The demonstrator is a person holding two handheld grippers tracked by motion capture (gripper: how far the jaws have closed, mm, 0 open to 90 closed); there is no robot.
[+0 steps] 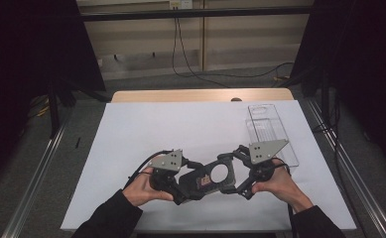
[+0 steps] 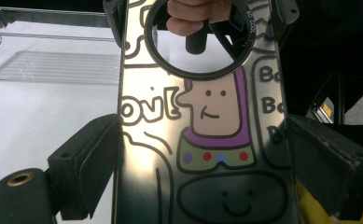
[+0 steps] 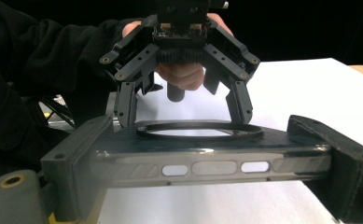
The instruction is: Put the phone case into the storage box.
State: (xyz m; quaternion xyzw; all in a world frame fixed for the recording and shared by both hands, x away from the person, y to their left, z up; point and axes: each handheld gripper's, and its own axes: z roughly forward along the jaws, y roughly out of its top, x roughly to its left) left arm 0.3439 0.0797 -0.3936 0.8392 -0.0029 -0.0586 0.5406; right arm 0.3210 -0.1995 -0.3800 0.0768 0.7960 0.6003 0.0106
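The phone case (image 2: 207,140) carries cartoon lettering in black outline. Left of the drawn face, the letters "ov" followed by a bracket-like stroke can be read. At its right edge, "Bo" stands in a speech bubble, with "Bo" again below it and a cut-off "B" under that. Small white print runs along the black ring (image 2: 200,39) on the case, too small to read.
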